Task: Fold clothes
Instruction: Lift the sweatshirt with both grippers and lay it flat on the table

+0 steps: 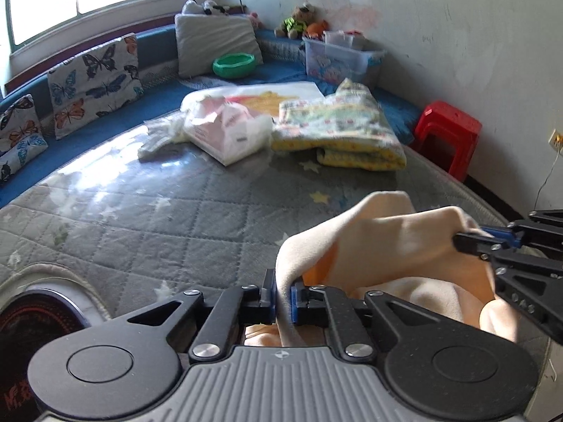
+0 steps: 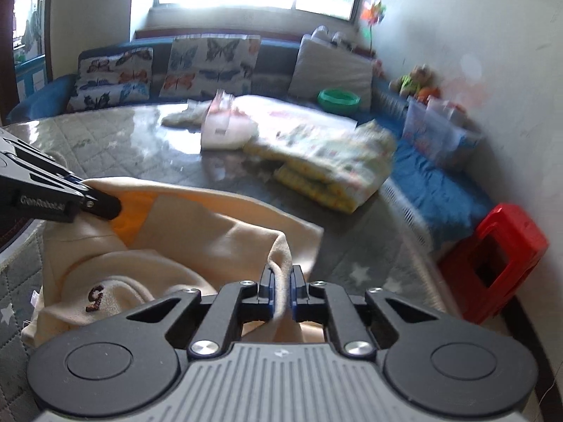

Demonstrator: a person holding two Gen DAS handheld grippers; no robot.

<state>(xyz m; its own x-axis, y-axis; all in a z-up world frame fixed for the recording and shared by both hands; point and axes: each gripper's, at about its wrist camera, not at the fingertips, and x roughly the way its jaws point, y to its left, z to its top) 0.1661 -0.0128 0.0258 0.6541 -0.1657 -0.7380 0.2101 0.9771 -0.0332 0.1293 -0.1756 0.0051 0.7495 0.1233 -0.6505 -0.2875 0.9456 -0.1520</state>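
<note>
A cream fleece garment (image 1: 387, 242) with an orange lining hangs lifted over the grey quilted mat (image 1: 158, 218). My left gripper (image 1: 282, 297) is shut on one edge of it, the cloth pinched between the blue pads. My right gripper (image 2: 281, 293) is shut on another edge of the same cream garment (image 2: 197, 232), which shows a small brown embroidered mark near its collar. In the left wrist view the right gripper (image 1: 468, 241) comes in from the right edge, clamped on the cloth. The left gripper (image 2: 105, 207) shows at the left in the right wrist view.
A folded yellow patterned blanket (image 1: 337, 130) and a plastic-wrapped pink pack (image 1: 225, 126) lie further back on the mat. Butterfly cushions (image 1: 95, 81), a green bowl (image 1: 234, 65) and a clear bin (image 1: 337, 58) line the blue bench. A red stool (image 1: 447, 137) stands at the right.
</note>
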